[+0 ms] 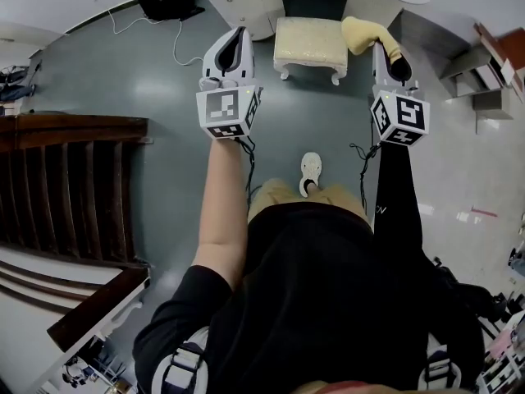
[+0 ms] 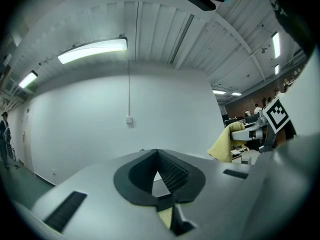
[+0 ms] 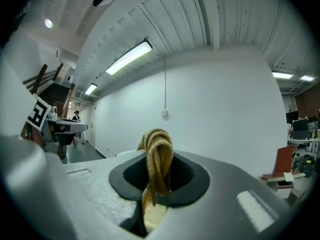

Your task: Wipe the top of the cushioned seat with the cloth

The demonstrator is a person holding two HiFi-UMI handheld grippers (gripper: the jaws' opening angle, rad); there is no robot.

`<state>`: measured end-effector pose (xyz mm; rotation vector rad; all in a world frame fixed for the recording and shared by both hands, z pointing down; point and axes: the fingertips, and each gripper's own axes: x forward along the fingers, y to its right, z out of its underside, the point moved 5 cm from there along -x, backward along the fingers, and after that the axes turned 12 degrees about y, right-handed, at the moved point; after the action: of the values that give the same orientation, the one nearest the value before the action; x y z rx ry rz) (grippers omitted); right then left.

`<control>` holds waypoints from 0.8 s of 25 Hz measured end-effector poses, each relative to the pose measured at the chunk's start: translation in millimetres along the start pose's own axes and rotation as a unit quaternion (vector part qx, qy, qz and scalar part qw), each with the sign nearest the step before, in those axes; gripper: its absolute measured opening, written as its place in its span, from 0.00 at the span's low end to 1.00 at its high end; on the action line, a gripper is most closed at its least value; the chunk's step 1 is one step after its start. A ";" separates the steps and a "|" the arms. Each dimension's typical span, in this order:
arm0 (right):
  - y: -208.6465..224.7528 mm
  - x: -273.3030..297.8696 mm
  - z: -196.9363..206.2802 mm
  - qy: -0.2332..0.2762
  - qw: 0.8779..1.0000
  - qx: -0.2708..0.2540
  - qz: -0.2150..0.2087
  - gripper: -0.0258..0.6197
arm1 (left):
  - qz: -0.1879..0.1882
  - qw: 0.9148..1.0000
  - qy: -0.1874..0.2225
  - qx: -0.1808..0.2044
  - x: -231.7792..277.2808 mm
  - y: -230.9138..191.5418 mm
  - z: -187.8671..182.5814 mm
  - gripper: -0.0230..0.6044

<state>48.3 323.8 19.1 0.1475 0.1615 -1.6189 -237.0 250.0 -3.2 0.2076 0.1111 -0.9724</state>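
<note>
Yellow cloth (image 1: 365, 33) from right gripper (image 1: 387, 54) toward seat (image 1: 310, 41)

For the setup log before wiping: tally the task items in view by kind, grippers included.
grippers: 2, the left gripper and the right gripper
cloth: 1, yellow, clamped in the right gripper
cushioned seat: 1
total: 4
</note>
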 end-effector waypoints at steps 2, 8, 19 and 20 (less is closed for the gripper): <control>4.6 11.9 5.9 -0.001 1.000 0.002 -0.005 0.13 | -0.002 1.000 -0.002 0.001 13.6 -1.7 5.2 0.04; 12.0 47.2 21.6 -0.010 1.000 0.010 -0.009 0.13 | 0.004 1.000 -0.006 0.002 47.3 -12.6 15.5 0.04; 3.8 141.0 74.8 -0.053 0.999 0.002 -0.005 0.13 | 0.056 0.998 -0.024 0.000 131.6 -67.0 76.3 0.04; 2.9 151.4 82.8 -0.060 0.998 0.001 -0.005 0.13 | 0.062 0.998 -0.025 -0.002 141.8 -71.6 83.9 0.04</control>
<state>43.3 159.3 70.9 0.0513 0.0681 -1.6323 -217.0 77.6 43.2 0.1846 0.0533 -0.8534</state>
